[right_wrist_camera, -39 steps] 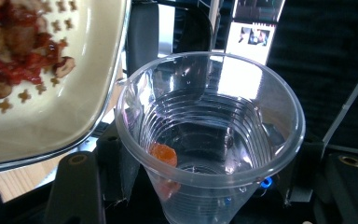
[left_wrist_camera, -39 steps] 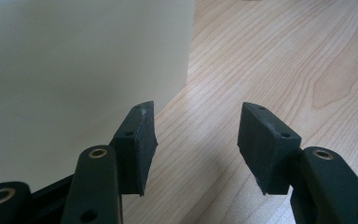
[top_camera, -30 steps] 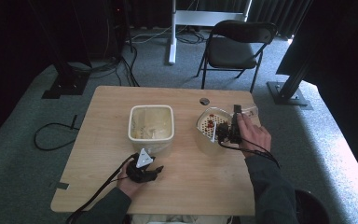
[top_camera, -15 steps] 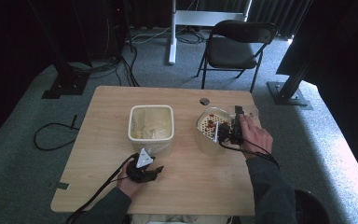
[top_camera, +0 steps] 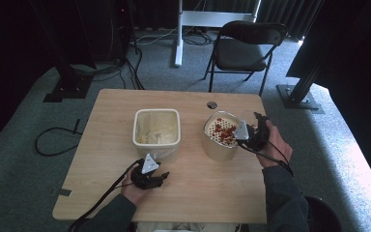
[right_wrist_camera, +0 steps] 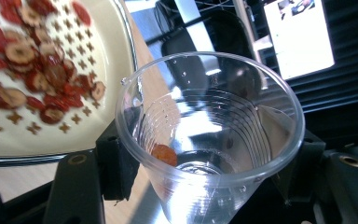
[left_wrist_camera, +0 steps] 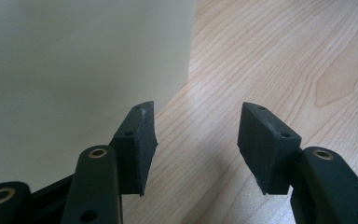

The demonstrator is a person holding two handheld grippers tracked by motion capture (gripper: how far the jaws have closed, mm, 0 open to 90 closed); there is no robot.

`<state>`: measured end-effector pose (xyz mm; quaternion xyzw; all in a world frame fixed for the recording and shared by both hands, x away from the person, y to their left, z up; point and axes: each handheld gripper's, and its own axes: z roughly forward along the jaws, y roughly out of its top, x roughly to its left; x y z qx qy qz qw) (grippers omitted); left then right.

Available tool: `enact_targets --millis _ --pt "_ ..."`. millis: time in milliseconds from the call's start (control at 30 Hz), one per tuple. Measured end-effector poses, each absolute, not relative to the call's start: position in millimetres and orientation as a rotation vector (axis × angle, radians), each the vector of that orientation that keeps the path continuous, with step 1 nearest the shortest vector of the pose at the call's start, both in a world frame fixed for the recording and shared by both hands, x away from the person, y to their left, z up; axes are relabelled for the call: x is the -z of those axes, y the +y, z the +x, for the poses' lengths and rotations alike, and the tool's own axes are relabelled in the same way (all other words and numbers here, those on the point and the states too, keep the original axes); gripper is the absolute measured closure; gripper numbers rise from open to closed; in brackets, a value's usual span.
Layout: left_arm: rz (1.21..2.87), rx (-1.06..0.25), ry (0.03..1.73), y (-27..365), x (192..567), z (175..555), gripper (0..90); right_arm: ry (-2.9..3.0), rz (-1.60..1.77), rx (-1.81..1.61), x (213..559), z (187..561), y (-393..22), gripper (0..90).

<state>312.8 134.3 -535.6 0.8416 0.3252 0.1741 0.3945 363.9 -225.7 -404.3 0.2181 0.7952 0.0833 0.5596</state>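
Observation:
A clear plastic cup (right_wrist_camera: pixel 205 135) sits tilted between the jaws of my right gripper (right_wrist_camera: pixel 205 179), which is shut on it; one red dried slice (right_wrist_camera: pixel 164 154) clings inside near the bottom. Just left of the cup stands a cream strainer bowl (right_wrist_camera: pixel 51 135) with several red dried fruit slices (right_wrist_camera: pixel 37 74) on its perforated tray. In the high view the right gripper (top_camera: pixel 253 130) holds the cup (top_camera: pixel 248 118) at the strainer bowl's (top_camera: pixel 212 147) right rim. My left gripper (top_camera: pixel 163 177) rests on the table in front of a cream square container (top_camera: pixel 157 145), and its jaws (left_wrist_camera: pixel 196 140) stand open with nothing between them.
The cream container's wall (left_wrist_camera: pixel 74 70) is close on the left of the left gripper's jaws, with bare wooden table (left_wrist_camera: pixel 284 60) to their right. A cable hole (top_camera: pixel 212 104) lies near the table's far edge. A folding chair (top_camera: pixel 244 48) stands behind the table.
The right gripper with the cup has shifted a little to the right and up, away from the middle of the strainer bowl. The left gripper has stayed where it was.

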Motion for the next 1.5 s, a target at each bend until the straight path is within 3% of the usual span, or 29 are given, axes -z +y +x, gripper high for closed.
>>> enact_targets --millis 500,1000,1500 --pt "2.138 -0.446 0.823 133 536 313 47.1 1.922 0.791 -0.778 388 342 -258 34.5" --pt "2.141 -0.443 0.824 133 537 313 47.1 1.960 0.963 -1.267 378 347 -273 34.8" --pt "2.148 -0.442 0.822 133 537 313 47.1 2.014 0.946 -1.345 378 353 -254 34.5"
